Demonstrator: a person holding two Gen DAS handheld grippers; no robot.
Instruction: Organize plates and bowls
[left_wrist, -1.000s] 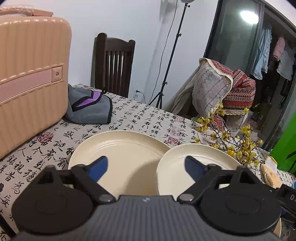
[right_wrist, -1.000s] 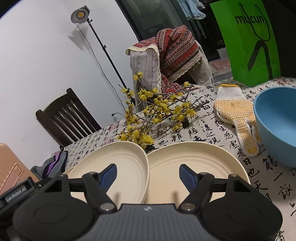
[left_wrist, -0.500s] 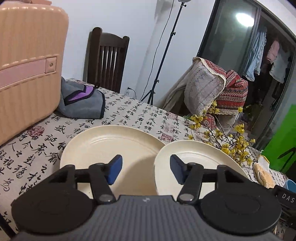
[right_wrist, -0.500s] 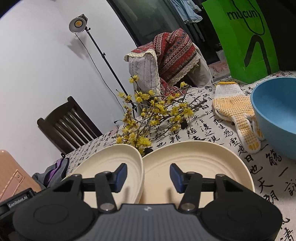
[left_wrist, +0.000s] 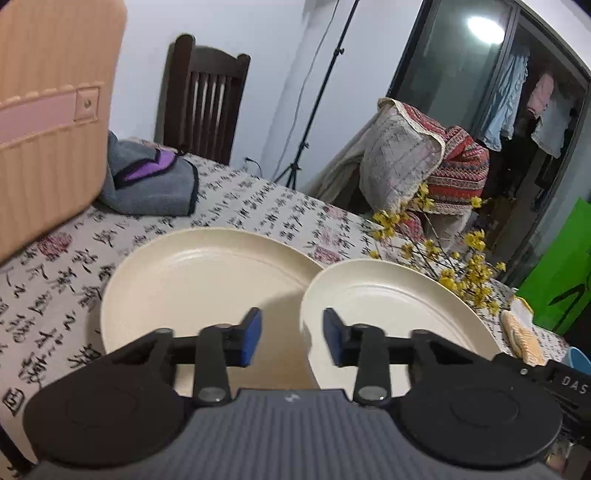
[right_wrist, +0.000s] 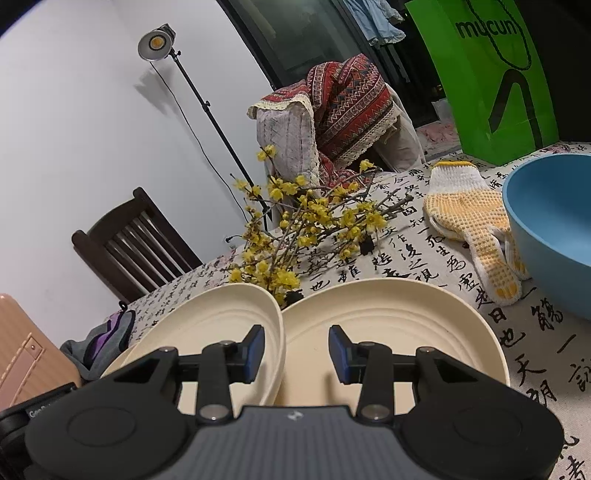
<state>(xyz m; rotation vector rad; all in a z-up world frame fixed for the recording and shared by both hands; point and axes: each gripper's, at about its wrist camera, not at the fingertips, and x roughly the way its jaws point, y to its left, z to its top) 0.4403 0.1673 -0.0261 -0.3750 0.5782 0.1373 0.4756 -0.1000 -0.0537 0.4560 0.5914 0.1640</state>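
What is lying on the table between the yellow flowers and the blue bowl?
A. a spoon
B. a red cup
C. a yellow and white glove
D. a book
C: in the right wrist view a yellow and white glove lies flat on the tablecloth, with the yellow flowers on one side and the blue bowl on the other.

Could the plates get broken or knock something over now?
Maybe. The two round cream plates overlap at their rims, so lifting one could drag the other. The yellow flowering branches lie right behind them and could get swept. Both claws have just been closing, with no plate clearly pinched yet: a slip is possible.
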